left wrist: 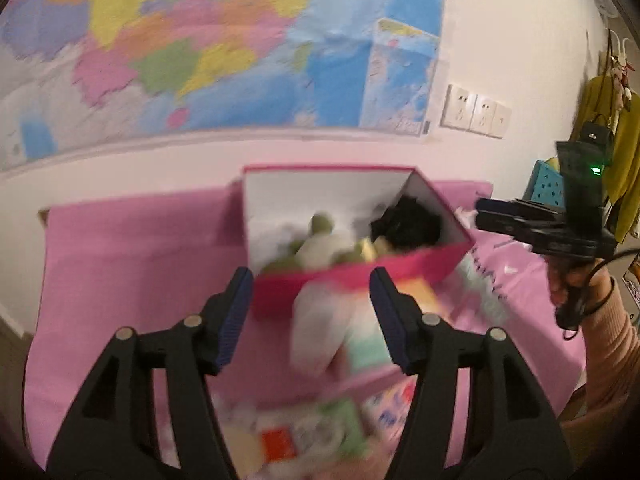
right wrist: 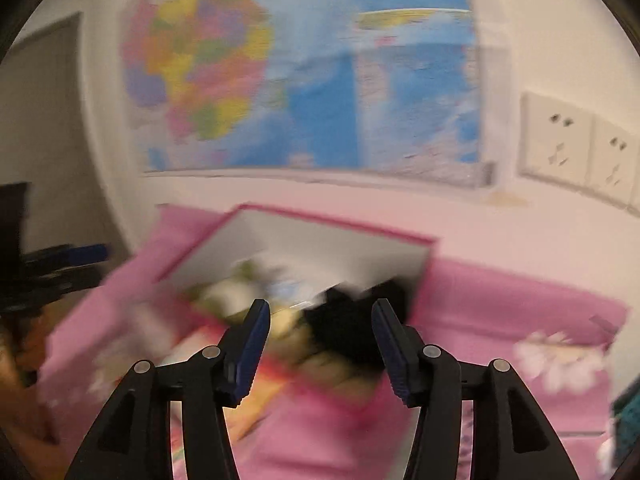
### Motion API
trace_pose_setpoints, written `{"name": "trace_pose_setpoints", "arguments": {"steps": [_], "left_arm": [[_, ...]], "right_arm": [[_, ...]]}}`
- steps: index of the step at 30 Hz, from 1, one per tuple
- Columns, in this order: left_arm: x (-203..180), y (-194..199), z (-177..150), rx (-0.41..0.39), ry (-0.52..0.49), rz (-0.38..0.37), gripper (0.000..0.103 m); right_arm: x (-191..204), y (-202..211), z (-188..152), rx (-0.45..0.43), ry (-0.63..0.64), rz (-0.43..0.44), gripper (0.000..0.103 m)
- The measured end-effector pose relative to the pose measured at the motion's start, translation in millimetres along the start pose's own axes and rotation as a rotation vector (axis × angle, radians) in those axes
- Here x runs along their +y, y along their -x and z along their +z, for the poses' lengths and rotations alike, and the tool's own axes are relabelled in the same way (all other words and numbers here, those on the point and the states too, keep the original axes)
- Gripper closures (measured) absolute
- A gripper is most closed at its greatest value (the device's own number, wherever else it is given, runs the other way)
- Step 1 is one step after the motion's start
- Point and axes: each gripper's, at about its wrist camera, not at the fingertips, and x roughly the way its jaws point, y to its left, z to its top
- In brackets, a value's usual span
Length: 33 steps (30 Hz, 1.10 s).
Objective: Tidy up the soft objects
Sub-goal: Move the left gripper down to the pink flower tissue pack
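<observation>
the left gripper (left wrist: 312, 312) had its jaws spread wide with nothing between the pads. just beyond its fingertips stood an open pink box (left wrist: 352, 272) on a pink cloth (left wrist: 120, 260); inside lay a green-and-white plush toy (left wrist: 320, 244) and, toward the right finger's side, a black soft thing (left wrist: 408, 224). a blurred pale soft item (left wrist: 332, 328) lay between the jaws, below them. the right gripper (right wrist: 320, 340) was also wide apart and empty, the black soft thing just ahead of its jaws.
</observation>
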Motion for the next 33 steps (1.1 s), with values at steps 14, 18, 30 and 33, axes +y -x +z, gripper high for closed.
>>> {"name": "trace_pose_setpoints", "arguments": {"steps": [14, 18, 30, 33], "left_arm": [[-21.1, -12.0, -85.2, 0.179, -0.002, -0.095, 0.041], [-35.1, -30.2, -99.3, 0.244, -0.003, -0.154, 0.041], [-42.6, -53.1, -107.7, 0.313, 0.028, -0.21, 0.058], [-45.8, -55.5, -109.1, 0.322, 0.028, -0.229, 0.06]], "right_arm": [[53.2, -7.6, -102.4, 0.144, -0.038, 0.222, 0.049], [57.8, -19.2, -124.2, 0.242, -0.033, 0.202, 0.049], [84.4, -55.7, -126.1, 0.286, -0.116, 0.283, 0.049], [85.6, -56.4, -123.2, 0.276, -0.126, 0.285, 0.049]]}}
